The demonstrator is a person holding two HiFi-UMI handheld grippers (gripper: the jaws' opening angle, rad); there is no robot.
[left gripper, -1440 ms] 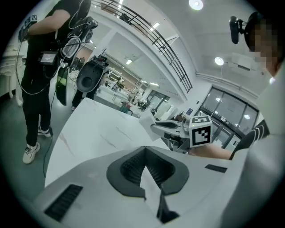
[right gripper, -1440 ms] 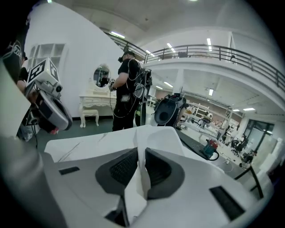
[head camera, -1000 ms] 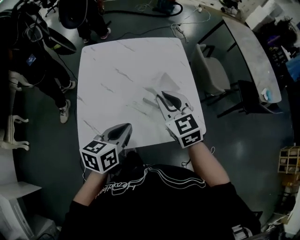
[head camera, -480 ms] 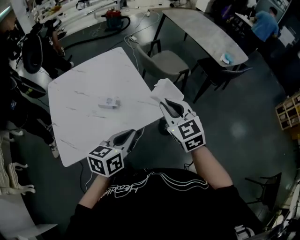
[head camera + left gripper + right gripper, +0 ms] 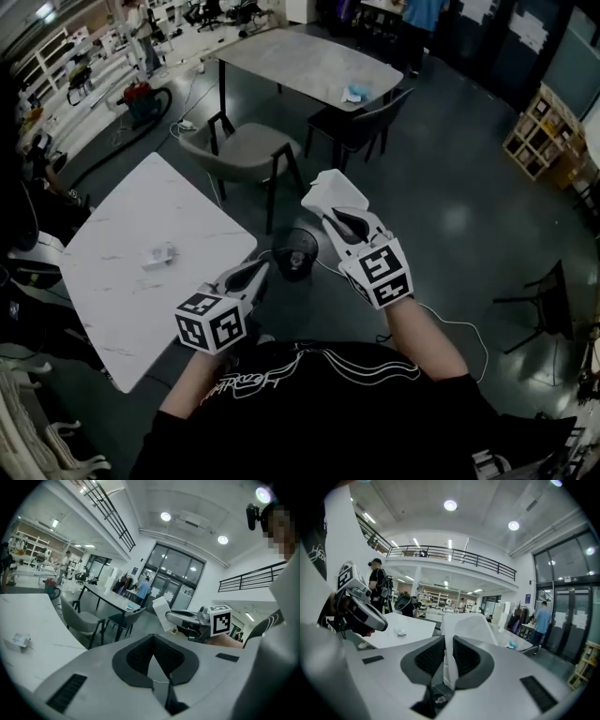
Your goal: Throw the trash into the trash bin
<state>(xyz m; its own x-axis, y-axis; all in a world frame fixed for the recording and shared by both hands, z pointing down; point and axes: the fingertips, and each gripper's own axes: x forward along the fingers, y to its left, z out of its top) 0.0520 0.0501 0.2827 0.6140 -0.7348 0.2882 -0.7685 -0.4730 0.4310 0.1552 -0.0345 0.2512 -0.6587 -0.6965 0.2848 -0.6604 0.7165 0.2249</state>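
Note:
My right gripper [image 5: 339, 217] is shut on a white sheet of paper trash [image 5: 331, 191] and holds it in the air over the dark floor, right of the white marble table [image 5: 112, 281]. In the right gripper view the paper [image 5: 465, 629] stands upright, pinched between the black pads [image 5: 432, 656]. My left gripper [image 5: 258, 269] is shut with nothing in it, at the table's near corner. The left gripper view shows its jaws [image 5: 153, 660] closed, with the right gripper [image 5: 180, 617] and its paper [image 5: 161, 613] beyond. A small crumpled scrap [image 5: 159, 255] lies on the table.
A dark round thing [image 5: 295, 253] sits on the floor between the grippers, with a cable running off it. Beyond stand a grey chair [image 5: 248, 150], a black chair [image 5: 361, 117] and a long grey table [image 5: 300, 61]. Wooden crates [image 5: 534, 141] stand far right.
The right gripper has carried the paper off the table to the right, out over the floor. The left gripper followed, and the view swung away from the table.

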